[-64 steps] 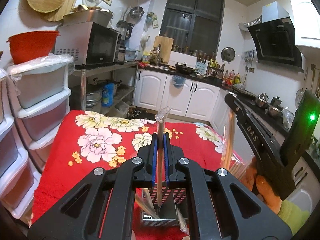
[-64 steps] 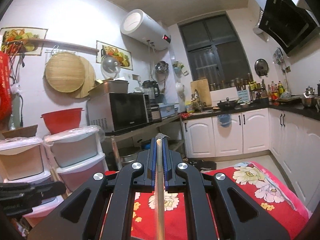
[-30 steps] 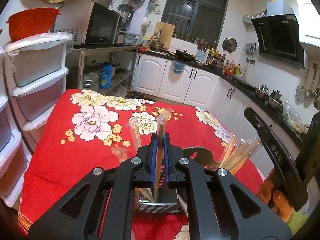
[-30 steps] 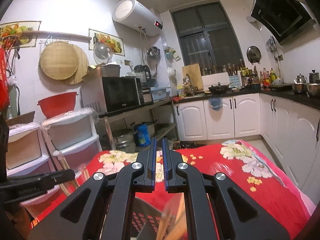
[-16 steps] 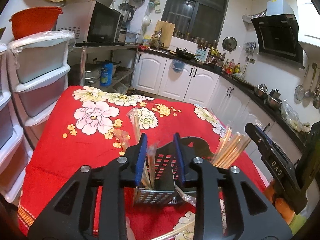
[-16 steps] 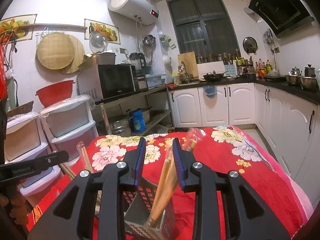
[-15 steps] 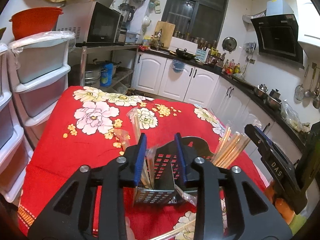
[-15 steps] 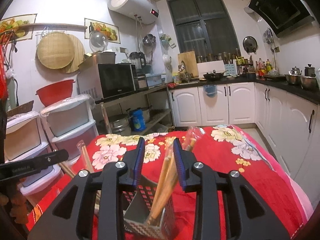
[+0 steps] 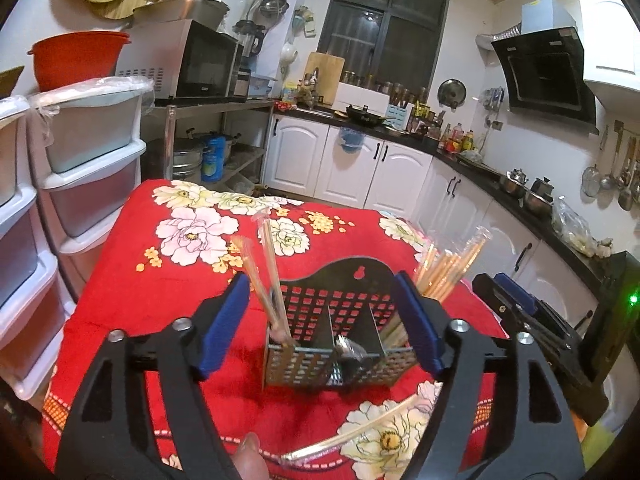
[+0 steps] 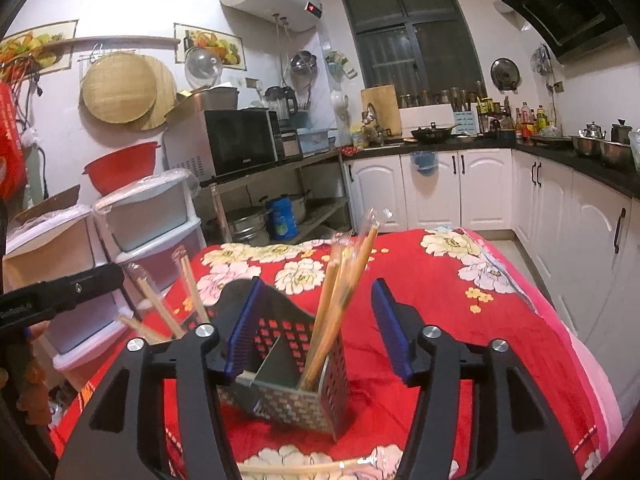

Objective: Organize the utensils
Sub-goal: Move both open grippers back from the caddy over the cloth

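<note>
A table covered by a red flowered cloth point(image 9: 132, 300) fills the middle of a home kitchen, with white cabinets point(image 9: 352, 172) along the far wall. Near the table's near edge stands a perforated metal utensil holder point(image 9: 340, 344) with three compartments. The left gripper point(image 9: 320, 320) has just been opening; its blue-padded jaws now stand wide apart on either side of the holder, gripping nothing. The right gripper point(image 10: 316, 328) has also just been opening and holds nothing; its jaws sit apart around the holder's right end. Wrapped chopsticks point(image 9: 268, 272) lean in the left compartment. A larger wrapped bundle point(image 9: 448, 268) stands in the right compartment. One wrapped pair point(image 9: 352, 432) lies flat on the cloth, nearer than the holder.
</note>
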Motion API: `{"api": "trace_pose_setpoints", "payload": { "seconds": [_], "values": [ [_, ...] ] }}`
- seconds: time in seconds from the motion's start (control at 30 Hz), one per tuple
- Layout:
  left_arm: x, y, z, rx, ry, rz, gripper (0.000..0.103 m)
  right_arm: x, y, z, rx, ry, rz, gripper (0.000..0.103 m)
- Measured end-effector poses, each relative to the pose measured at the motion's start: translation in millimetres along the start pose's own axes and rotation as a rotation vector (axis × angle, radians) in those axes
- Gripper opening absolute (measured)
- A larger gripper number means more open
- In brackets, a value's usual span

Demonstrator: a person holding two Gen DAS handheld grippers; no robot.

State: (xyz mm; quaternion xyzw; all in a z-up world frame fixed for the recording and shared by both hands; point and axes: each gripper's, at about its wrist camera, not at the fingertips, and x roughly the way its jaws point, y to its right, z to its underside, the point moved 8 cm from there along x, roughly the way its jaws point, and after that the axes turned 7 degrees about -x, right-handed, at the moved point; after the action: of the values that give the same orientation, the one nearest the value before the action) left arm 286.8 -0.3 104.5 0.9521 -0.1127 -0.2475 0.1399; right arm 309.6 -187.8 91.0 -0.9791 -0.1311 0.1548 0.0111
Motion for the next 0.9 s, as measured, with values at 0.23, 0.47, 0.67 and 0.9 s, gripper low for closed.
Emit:
{"api": "trace_pose_setpoints", "payload": {
  "seconds": [0.23,0.47,0.67,0.9],
  "values": [
    [-13,-2,20,-0.020,-0.008,-0.004,0.088,-17,-1,17,0.002,-0.036,-0.014,0.069],
    [-22,-4,43,-0.035,-0.018,-0.008,0.091,-34,-4,33,-0.017,-0.057,-0.028,0.077],
    [-25,-4,68,-0.034,-0.040,-0.011,0.091,-44,-4,52,-0.036,-0.083,-0.036,0.080],
    [-21,-10,96,-0.032,-0.071,-0.034,0.091,-49,-6,76,-0.060,-0.117,-0.043,0.081]
  ]
}}
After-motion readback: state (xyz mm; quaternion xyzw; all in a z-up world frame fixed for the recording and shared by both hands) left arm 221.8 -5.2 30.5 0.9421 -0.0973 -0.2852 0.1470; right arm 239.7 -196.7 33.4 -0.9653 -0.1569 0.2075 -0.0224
